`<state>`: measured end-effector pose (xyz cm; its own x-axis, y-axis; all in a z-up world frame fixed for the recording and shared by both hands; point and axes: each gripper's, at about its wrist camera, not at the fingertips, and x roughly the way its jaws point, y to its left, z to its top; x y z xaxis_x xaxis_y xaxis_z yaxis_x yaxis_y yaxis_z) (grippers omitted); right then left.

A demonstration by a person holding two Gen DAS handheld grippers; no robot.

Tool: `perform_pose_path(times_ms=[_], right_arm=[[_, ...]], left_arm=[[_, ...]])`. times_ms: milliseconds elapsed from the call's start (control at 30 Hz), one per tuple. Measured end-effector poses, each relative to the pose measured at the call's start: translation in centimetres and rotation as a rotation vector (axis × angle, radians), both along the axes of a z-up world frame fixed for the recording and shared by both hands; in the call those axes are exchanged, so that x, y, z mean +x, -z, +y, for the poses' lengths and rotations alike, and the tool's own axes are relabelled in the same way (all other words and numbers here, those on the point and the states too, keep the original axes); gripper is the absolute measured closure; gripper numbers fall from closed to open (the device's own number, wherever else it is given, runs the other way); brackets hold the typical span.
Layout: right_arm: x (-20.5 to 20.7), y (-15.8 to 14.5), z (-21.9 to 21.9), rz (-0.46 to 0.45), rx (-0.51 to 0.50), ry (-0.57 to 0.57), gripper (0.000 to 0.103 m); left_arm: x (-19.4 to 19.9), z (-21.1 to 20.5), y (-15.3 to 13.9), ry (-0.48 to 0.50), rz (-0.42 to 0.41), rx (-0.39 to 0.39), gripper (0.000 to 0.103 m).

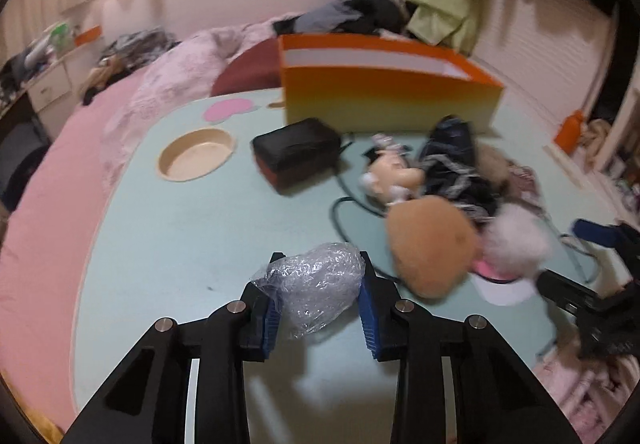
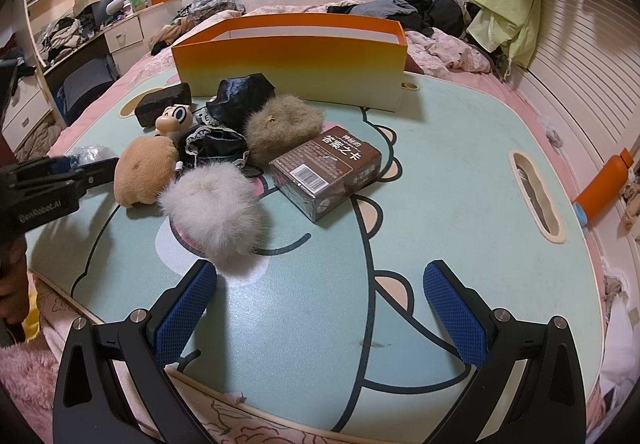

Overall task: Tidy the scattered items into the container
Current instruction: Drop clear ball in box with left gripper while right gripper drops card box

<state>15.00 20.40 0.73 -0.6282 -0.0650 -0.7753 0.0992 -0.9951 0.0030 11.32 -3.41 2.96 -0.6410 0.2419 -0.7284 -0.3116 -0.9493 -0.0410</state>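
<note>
The left gripper has pinched the crinkly plastic bag between its pads – lift gently (it's flimsy) toward the orange container straight ahead. The right gripper gapes empty, white pompom just ahead-left.

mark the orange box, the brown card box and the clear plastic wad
orange box (image 2: 292, 74), right wrist view, front wall.
brown card box (image 2: 326, 172), right wrist view, top face.
clear plastic wad (image 1: 320, 280), left wrist view, middle of the crumpled wrap.
</note>
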Motion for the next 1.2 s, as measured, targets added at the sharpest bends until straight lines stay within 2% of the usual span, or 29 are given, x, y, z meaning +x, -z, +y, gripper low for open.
perform_pose_path(times_ms=[133, 267, 500, 567, 633, 733, 800, 933, 1067, 1200], right_arm=[[-0.8, -0.6, 1.1, -0.012, -0.075, 0.005, 0.001], [-2.9, -1.4, 2.3, -0.025, -0.141, 0.034, 0.012], [-6.0, -1.6, 2.1, -0.056, -0.149, 0.006, 0.027], [-6.5, -1.4, 1.9, -0.073, -0.148, -0.006, 0.036], [-6.8, -1.2, 1.3, -0.074, -0.122, -0.023, 0.038], [-6.7, -0.8, 0.0, -0.052, -0.032, -0.064, 0.043], [-6.5, -0.8, 0.1, -0.038, -0.047, -0.071, 0.043], [-5.7, -1.7, 1.4, 0.002, -0.150, -0.071, 0.044], [-5.3, -3.8, 1.9, 0.064, -0.150, -0.070, 0.043], [-7.0, -6.3, 1.9, 0.105, -0.171, -0.081, 0.043]], left_arm=[[2.2, 0.0, -2.1, 0.028, 0.074, 0.004, 0.071], [3.0, 0.2, -3.7, 0.049, 0.106, 0.027, 0.071], [3.2, 0.4, -3.7, 0.051, 0.111, 0.040, 0.071], [2.8, 0.2, -3.3, 0.048, 0.105, 0.041, 0.071], [2.4, 0.2, -3.0, 0.046, 0.098, 0.043, 0.071], [2.0, 0.3, -2.3, 0.040, 0.081, 0.044, 0.071], [1.7, 0.2, -2.2, 0.036, 0.073, 0.051, 0.071], [1.0, -0.2, -2.9, 0.026, 0.081, 0.067, 0.071], [-1.0, -0.1, -4.4, 0.027, 0.079, 0.100, 0.071], [-4.2, 1.0, -7.0, 0.045, 0.102, 0.145, 0.071]])
